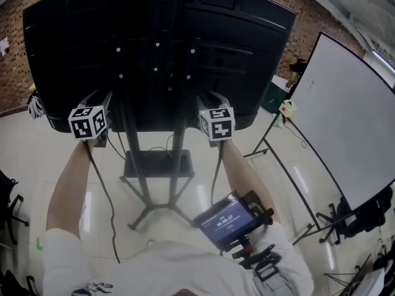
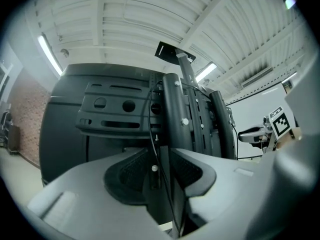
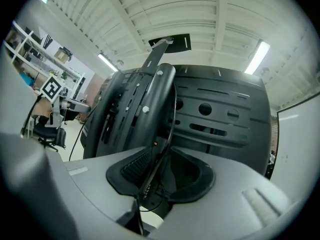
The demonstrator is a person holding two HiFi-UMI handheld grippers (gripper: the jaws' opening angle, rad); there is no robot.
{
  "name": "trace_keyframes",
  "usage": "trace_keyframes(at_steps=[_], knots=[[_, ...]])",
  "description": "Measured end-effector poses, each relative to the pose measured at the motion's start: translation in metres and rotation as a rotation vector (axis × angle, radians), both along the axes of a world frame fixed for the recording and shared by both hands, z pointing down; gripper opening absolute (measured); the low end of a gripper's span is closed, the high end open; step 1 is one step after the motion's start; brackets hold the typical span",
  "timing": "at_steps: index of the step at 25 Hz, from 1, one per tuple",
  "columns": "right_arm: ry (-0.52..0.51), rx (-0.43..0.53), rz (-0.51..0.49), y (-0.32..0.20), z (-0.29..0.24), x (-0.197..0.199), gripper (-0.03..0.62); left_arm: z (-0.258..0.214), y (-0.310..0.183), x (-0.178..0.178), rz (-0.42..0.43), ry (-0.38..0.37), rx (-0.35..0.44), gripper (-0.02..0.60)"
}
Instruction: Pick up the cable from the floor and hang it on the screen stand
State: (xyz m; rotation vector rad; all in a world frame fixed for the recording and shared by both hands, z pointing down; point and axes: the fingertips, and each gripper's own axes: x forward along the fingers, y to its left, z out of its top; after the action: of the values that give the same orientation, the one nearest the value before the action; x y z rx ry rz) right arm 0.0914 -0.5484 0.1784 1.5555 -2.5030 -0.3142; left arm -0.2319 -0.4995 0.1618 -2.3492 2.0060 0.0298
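**Letting go of the cable behind the screen stand, I think**

Looks to me like the hang itself is basically done and this is the release step. Both claws are level and tucked in under the bottom edge of the screen (image 1: pixel 154 48), one on each side of the screen stand (image 1: pixel 179 134).

The left gripper (image 2: pixel 162 171) has its jaws spread, and the thin black cable (image 2: pixel 150 134) runs down through the gap without either pad pinching it. Same on the right gripper (image 3: pixel 160 171): jaws wide, cable (image 3: pixel 167 134) passing between them, nothing clamped. So neither claw is holding anything. The cable itself sits up against the stand's post at the back of the screen. I can't see where its lower end goes.

Next move, as I read it, is to back both grippers straight out so the loose cable slips from between the jaws and isn't dragged off the stand.

On views: only the two gripper views show the cable and the open pads. From the head view the left gripper (image 1: pixel 89 113) and right gripper (image 1: pixel 216 116) are mostly marker cubes, jaws hidden. But only the head view gives you the stand's legs spread on the floor (image 1: pixel 74 165), its little shelf (image 1: pixel 157 163) and the whiteboard (image 1: pixel 345 122) well off toward the right edge.
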Motion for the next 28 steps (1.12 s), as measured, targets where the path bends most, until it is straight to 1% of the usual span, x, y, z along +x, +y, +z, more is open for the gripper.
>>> trace_keyframes(at_steps=[2,4,6,7,9,10,12,17,20,23,28], knots=[[-0.007,0.012,0.001,0.010,0.000,0.007,0.130,0.005,0.013,0.007,-0.012,-0.007,0.018,0.121],[-0.016,0.020,-0.003,0.022,0.002,0.014,0.125,0.011,0.027,0.016,-0.030,-0.029,0.041,0.121],[-0.032,0.021,-0.016,0.036,0.006,0.020,0.095,0.017,0.042,0.029,-0.047,-0.064,0.064,0.117],[-0.041,0.021,-0.025,0.044,0.008,0.022,0.074,0.020,0.051,0.036,-0.053,-0.081,0.073,0.099],[-0.063,0.024,-0.047,0.062,0.013,0.025,0.020,0.027,0.068,0.053,-0.059,-0.100,0.085,0.042],[-0.074,0.025,-0.059,0.071,0.016,0.025,0.015,0.030,0.077,0.062,-0.057,-0.101,0.087,0.020],[-0.094,0.022,-0.080,0.087,0.022,0.024,0.014,0.038,0.092,0.079,-0.043,-0.093,0.080,0.002],[-0.135,-0.013,-0.107,0.123,0.042,0.018,0.014,0.057,0.126,0.111,0.002,-0.061,0.052,0.002],[-0.136,-0.019,-0.116,0.149,0.049,0.014,0.014,0.066,0.142,0.124,0.033,-0.049,0.045,0.002],[-0.126,-0.014,-0.115,0.177,0.052,0.008,0.014,0.076,0.158,0.132,0.062,-0.040,0.040,0.002],[-0.112,-0.020,-0.090,0.226,0.063,-0.003,0.014,0.098,0.195,0.129,0.102,-0.007,0.010,0.002]])
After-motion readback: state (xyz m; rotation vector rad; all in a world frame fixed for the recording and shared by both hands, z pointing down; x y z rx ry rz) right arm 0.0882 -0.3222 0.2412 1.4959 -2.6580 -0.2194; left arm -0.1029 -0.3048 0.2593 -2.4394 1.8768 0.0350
